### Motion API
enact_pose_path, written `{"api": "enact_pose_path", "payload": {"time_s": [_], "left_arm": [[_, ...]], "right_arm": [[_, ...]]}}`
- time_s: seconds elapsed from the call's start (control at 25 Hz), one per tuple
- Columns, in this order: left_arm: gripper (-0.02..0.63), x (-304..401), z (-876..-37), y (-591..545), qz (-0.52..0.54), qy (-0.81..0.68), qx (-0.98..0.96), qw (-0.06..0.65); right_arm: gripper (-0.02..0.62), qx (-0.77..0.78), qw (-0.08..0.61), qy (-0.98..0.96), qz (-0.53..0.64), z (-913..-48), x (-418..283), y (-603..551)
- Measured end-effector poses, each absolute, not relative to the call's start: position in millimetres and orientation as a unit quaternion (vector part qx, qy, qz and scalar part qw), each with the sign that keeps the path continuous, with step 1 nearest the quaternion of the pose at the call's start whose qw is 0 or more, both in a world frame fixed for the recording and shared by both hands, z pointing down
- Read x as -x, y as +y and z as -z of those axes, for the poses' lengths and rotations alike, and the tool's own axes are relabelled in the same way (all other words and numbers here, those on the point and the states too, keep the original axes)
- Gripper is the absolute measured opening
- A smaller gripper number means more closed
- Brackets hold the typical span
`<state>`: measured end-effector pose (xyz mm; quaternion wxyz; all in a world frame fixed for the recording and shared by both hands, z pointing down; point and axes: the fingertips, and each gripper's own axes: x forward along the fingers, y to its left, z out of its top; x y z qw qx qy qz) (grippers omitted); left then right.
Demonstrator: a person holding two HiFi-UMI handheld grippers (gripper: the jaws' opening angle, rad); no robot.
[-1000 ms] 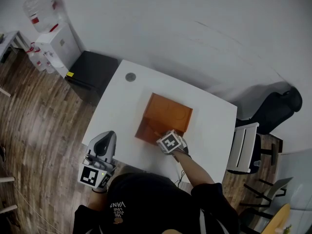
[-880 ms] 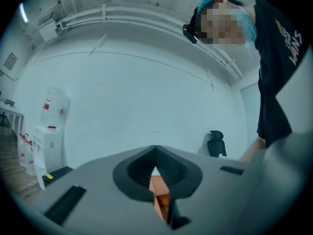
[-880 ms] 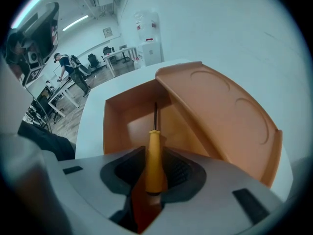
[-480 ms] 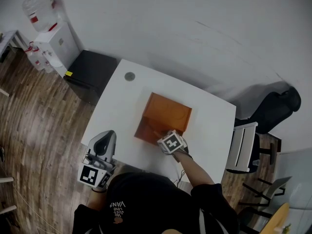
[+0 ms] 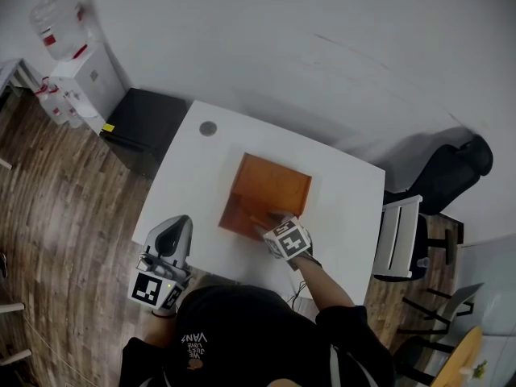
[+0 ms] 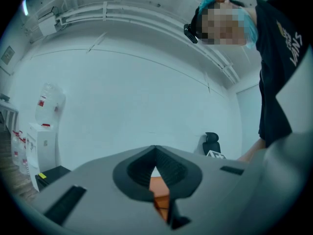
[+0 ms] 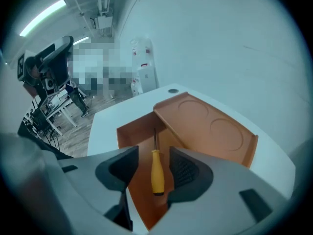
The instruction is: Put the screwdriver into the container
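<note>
The yellow-handled screwdriver [image 7: 156,170] lies on the floor of the orange container [image 7: 210,131], in its lower compartment, with its shaft pointing away from me. My right gripper [image 7: 154,155] hovers over that compartment's near end. It is open: its pads stand on either side of the handle without touching it. In the head view the right gripper [image 5: 264,224] reaches over the near edge of the container [image 5: 270,185] on the white table [image 5: 189,176]. My left gripper [image 5: 177,226] hangs off the table's near left corner. It is shut and holds nothing [image 6: 155,153].
A raised shelf with two round recesses [image 7: 222,131] fills the container's far half. A round grommet [image 5: 208,127] sits near the table's far left corner. Left of the table are a black cabinet [image 5: 145,119] and a water dispenser [image 5: 81,67]. Chairs [image 5: 403,236] stand to the right.
The right gripper has drawn back slightly toward the table's near edge. The left gripper has stayed where it was.
</note>
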<state>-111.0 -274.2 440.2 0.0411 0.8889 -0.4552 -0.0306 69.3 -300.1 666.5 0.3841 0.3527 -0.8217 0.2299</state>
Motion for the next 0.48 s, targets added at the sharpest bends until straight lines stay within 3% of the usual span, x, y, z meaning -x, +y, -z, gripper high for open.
{"api": "enact_pose_path", "payload": {"time_s": [0.48], "left_arm": [[0.014, 97.8, -434.2, -270.5, 0.041, -0.434, -0.899, 0.04]], "right_arm": [[0.108, -0.405, 0.253, -0.863, -0.167, -564.1, -67.7, -304.4]]}}
